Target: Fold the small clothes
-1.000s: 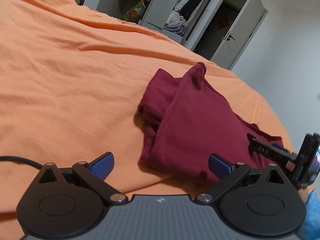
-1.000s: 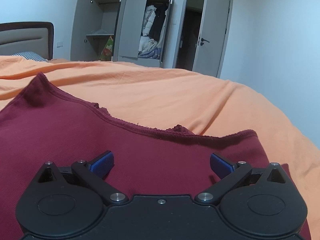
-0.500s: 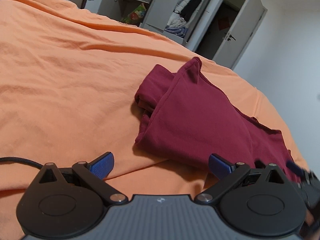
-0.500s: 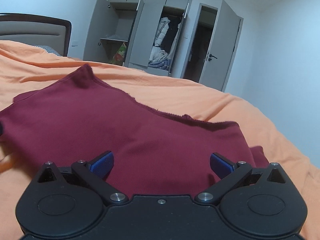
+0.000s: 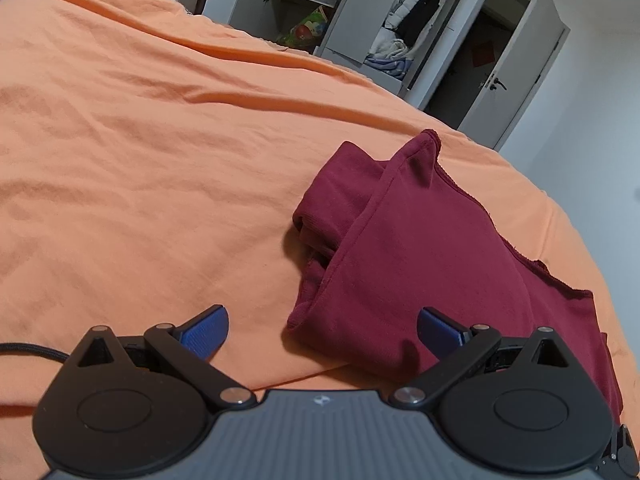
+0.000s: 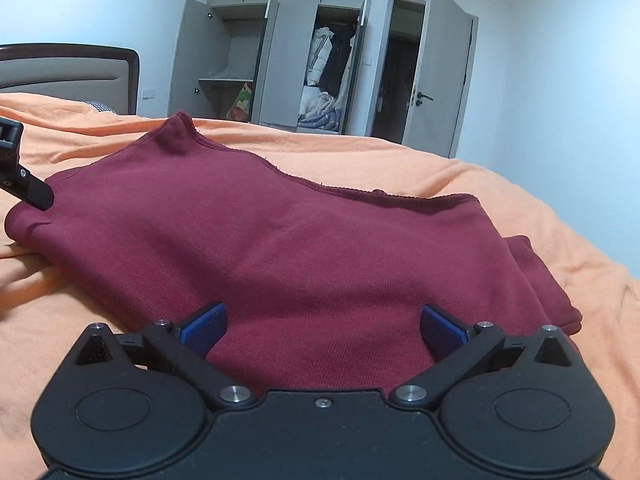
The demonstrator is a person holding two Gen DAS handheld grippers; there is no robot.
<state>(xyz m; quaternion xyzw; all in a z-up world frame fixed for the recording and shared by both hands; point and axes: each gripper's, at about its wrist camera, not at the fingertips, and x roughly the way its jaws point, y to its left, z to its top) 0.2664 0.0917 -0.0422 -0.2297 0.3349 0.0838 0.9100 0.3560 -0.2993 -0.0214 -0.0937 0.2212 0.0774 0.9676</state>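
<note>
Maroon garment (image 5: 420, 248): one small knit piece, folded over on itself, lying on the orange bedsheet (image 5: 140, 160) toward the right side of the bed in the left wrist view. One corner stands up in a soft peak at its far end; a raw, slightly frayed edge runs along the far side.

Hidden or unclear:
- What kind of garment it is cannot be told; the layers tucked beneath the top fold show only as dark creases at its left end.
- Its near edge is covered by the gripper body in the right wrist view, and its right end runs behind the left gripper's right finger in the left wrist view.
- A black cable (image 5: 28, 350) enters at the left edge of the left wrist view, its origin cut off.
- Wardrobe (image 6: 304, 60) beyond the bed, doors open, with hanging and piled clothes inside, too small to itemise. Headboard (image 6: 68, 72) partly cut off at the frame's left.

Grippers:
- Left gripper (image 5: 322, 326): jaws spread wide, nothing between them; held low over the sheet just beside the garment's near left corner, apparently not touching it. Part of it shows as a black piece at the left edge of the right wrist view.
- Right gripper (image 6: 322, 326): jaws spread wide, holding nothing; poised low over the garment's near part, pointing across it toward the wardrobe. Contact with the cloth cannot be told.
</note>
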